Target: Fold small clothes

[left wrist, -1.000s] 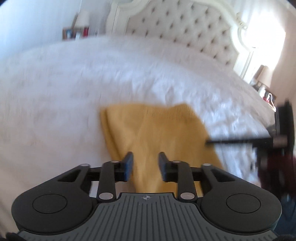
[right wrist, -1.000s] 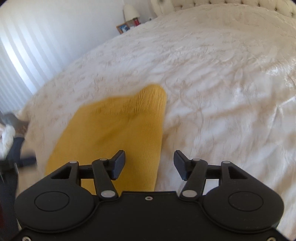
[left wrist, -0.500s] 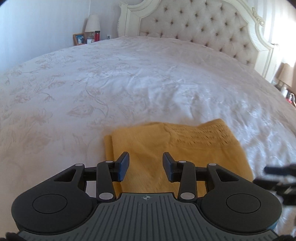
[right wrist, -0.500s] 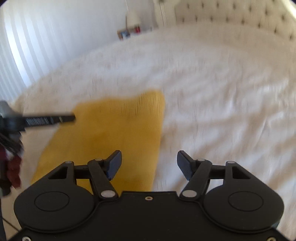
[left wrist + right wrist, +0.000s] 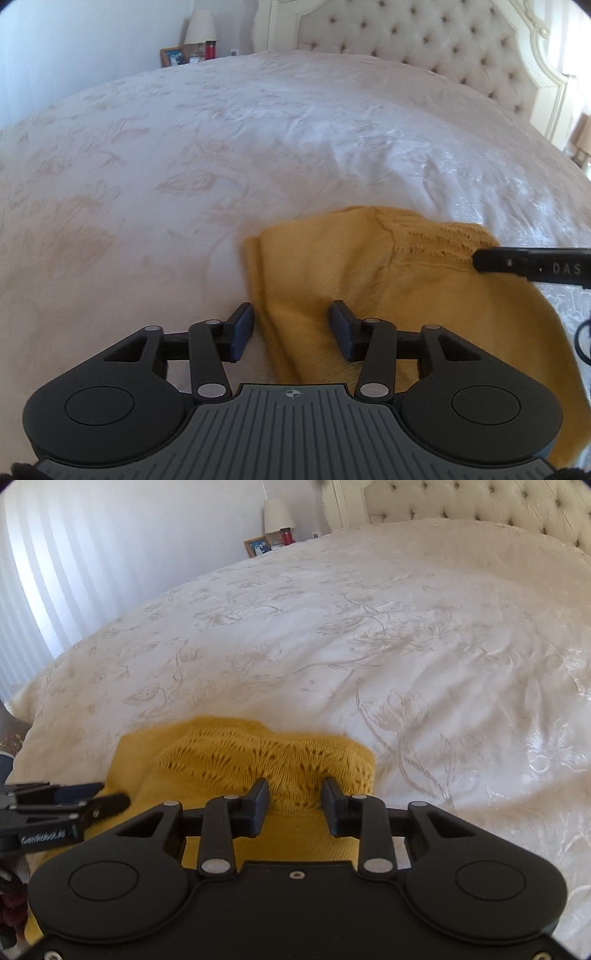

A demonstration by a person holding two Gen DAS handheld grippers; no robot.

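**Desk:** What are the two tools doing?

**Photographer:** The left tool (image 5: 291,329) hangs low over the near left edge of a mustard-yellow knitted garment (image 5: 388,295), jaws parted about halfway and opening. One blue pad (image 5: 242,326) sits over bare bedspread, the other over the knit, so the garment's side edge runs between them, not yet pinched. The right tool (image 5: 294,805) is narrower, its jaws closing, with the openwork lace band (image 5: 266,760) of the garment between its black fingers (image 5: 258,803); I cannot tell whether they press on it yet.

**Desk:** Where does the garment lie?

**Photographer:** Flat on a white floral-embroidered bedspread (image 5: 369,627), near the foot of the bed, already doubled over by the look of its layered left edge. A cream tufted headboard (image 5: 424,40) stands well beyond it, with a white-shaded lamp (image 5: 277,515) and a small picture frame (image 5: 257,547) on the far side.

**Desk:** How will it handle?

**Photographer:** Light and limp, I would judge: soft knit that sags and stretches, gripping well but carrying no shape. The lace band looks open enough to snag a fingertip, so the firmer plain knit suits better. The best hold seems to be the two near corners, each pad catching every layer, lifted together so the fold stays square.
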